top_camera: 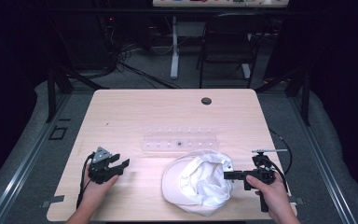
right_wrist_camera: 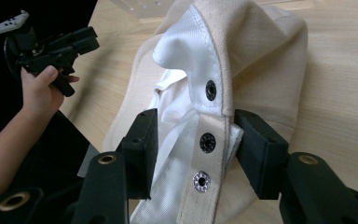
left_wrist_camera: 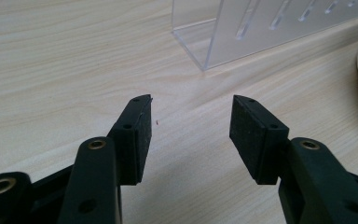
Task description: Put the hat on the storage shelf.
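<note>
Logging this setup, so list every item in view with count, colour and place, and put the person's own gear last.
Cap: one, white, lying inside-up on the near right of the table, its snap strap between the right gripper's jaws.
Rack: one, clear plastic, mid-table behind the cap.
Table: one, light wood.
Chair: one, black, on the floor beyond the table.
Left gripper: one, black, near left over bare table, jaws open.
Right gripper: one, black, near right; whether it pinches the strap is unclear.
</note>
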Demonstrator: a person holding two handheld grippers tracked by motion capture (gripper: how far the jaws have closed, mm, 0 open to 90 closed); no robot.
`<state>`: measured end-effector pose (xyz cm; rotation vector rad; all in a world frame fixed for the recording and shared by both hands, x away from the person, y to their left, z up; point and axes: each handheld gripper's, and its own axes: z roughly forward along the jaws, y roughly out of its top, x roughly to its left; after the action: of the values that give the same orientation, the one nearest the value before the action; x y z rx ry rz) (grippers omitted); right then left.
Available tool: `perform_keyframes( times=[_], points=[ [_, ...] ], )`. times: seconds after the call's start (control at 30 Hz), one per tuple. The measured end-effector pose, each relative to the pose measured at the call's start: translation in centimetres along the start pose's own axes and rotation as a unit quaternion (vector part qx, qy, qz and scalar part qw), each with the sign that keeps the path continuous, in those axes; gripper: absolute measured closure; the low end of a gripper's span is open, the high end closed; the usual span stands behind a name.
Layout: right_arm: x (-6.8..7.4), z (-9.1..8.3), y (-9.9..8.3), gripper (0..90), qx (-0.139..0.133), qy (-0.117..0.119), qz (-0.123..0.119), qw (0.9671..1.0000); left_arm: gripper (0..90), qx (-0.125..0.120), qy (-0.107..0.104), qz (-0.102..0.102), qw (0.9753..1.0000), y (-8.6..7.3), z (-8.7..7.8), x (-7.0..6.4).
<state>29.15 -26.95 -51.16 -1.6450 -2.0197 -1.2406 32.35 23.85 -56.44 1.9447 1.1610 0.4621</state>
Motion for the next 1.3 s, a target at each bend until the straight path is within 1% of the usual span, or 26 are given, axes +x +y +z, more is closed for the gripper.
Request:
perform_keyframes(
  times=[0.1,0.17,0.23,0.33,0.43,0.5,0.63,0.73,0.8,0.87,0.93,1.07,1.13,1.17,1.3],
  points=[
    [0.2,-0.1,0.1,52.6,0.001,0.007,-0.002,1.0000,49.1,-0.001,-0.001,0.001,1.0000,0.0,0.0,0.0],
    [0.3,-0.2,0.2,53.3,0.001,0.006,-0.004,1.0000,49.1,0.001,0.000,0.002,1.0000,0.0,0.0,0.0],
    [0.5,-0.2,0.2,54.0,-0.001,0.007,-0.004,1.0000,49.1,-0.002,0.001,0.001,1.0000,0.0,0.0,-0.1],
    [0.6,-0.3,0.3,55.6,0.001,0.011,-0.008,0.9999,49.1,-0.004,0.000,0.007,1.0000,0.0,0.0,-0.3],
    [0.8,-0.3,0.3,60.1,0.004,0.012,-0.009,0.9999,49.1,-0.004,-0.002,0.014,0.9999,0.1,0.0,-0.5],
    [0.9,-0.2,0.3,61.5,0.005,0.012,-0.008,0.9999,49.1,-0.003,-0.002,0.016,0.9999,0.1,0.0,-0.6],
    [0.9,0.3,0.3,62.5,0.010,0.012,-0.008,0.9999,49.1,-0.001,-0.002,0.014,0.9999,0.1,0.0,-0.6],
    [0.7,0.6,0.3,62.5,0.018,0.015,-0.010,0.9997,49.1,-0.002,0.000,0.014,0.9999,0.1,0.0,-0.5],
    [0.7,0.8,0.3,62.6,0.014,0.013,-0.003,0.9998,49.1,-0.002,0.000,0.015,0.9999,0.1,0.0,-0.5],
    [0.6,1.0,0.3,63.1,0.017,0.012,-0.005,0.9998,49.1,-0.001,-0.002,0.015,0.9999,0.1,0.0,-0.6],
    [0.4,1.2,0.3,63.8,0.022,0.012,-0.002,0.9997,49.1,-0.002,-0.002,0.014,0.9999,0.1,0.1,-0.6],
    [0.2,1.5,0.2,67.7,0.028,0.011,0.004,0.9996,49.1,-0.001,-0.002,0.015,0.9999,0.1,0.1,-0.6],
    [0.2,1.6,0.2,71.3,0.028,0.009,0.002,0.9996,49.1,-0.001,-0.002,0.014,0.9999,0.0,0.1,-0.6],
    [0.2,1.6,0.2,72.2,0.028,0.007,0.002,0.9996,49.1,-0.001,-0.002,0.014,0.9999,0.0,0.1,-0.6],
    [0.2,1.7,0.2,74.1,0.032,0.012,0.001,0.9994,49.1,-0.001,-0.002,0.014,0.9999,0.0,0.1,-0.6]
  ],
)
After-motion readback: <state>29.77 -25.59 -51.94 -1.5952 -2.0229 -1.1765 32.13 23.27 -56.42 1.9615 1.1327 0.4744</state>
